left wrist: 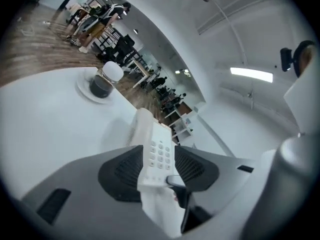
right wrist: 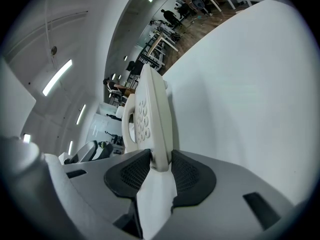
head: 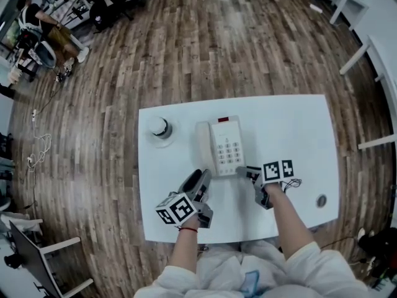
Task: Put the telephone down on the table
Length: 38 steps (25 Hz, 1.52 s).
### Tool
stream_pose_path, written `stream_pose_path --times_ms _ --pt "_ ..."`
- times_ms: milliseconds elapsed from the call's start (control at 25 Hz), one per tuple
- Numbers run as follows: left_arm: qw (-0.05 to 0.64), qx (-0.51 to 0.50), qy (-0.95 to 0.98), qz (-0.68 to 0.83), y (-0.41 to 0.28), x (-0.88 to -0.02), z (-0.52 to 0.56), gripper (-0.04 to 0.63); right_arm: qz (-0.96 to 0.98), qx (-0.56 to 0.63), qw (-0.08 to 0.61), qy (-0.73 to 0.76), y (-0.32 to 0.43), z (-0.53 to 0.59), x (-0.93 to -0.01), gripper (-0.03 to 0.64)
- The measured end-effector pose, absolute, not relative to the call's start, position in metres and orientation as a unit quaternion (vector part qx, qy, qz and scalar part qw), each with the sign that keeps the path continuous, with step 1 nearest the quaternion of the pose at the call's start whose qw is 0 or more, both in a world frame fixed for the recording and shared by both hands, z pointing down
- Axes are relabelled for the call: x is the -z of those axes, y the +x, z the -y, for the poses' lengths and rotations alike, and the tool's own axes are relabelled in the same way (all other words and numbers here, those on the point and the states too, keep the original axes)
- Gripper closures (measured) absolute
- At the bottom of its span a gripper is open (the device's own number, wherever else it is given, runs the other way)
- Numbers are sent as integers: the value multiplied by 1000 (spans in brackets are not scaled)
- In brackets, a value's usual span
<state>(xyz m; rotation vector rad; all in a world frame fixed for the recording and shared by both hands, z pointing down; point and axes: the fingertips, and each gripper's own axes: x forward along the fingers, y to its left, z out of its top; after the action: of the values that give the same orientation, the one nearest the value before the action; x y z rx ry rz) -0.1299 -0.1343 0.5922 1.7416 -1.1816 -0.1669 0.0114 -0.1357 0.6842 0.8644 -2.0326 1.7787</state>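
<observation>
Now: telephone (head: 223,146) lies flat on table (head: 298,129), just ahead. Right hand-held gripper (head: 244,172) clamps its near edge; left hand-held gripper (head: 201,179) part-open, empty. Set-down looks done; next, probably, release right.

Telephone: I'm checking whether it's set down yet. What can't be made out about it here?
- Underside of the telephone: head view, hidden by its own body, so contact with the table is unclear.
- Key labels: too small in every view.
- Its near edge: right gripper view, partly covered by the fingers of the right gripper.
</observation>
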Motion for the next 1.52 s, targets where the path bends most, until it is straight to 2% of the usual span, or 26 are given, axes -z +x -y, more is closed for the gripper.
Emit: stream_pose_path --times_ms 80,360,880,1120,1520 --pt "495 30 711 498 -146 -610 154 382 707 -621 151 303 14 137 -684 466" --pt "509 -43 708 488 -135 -642 182 383 704 -618 158 311 14 136 -687 463" --pt "495 -53 710 498 -129 -640 180 402 696 -605 186 339 15 136 -694 454" --pt "488 -72 715 495 -122 -642 179 405 690 -566 252 374 22 133 -703 460" --pt "483 -77 716 498 -121 -640 181 410 691 -560 257 378 21 134 -701 460"
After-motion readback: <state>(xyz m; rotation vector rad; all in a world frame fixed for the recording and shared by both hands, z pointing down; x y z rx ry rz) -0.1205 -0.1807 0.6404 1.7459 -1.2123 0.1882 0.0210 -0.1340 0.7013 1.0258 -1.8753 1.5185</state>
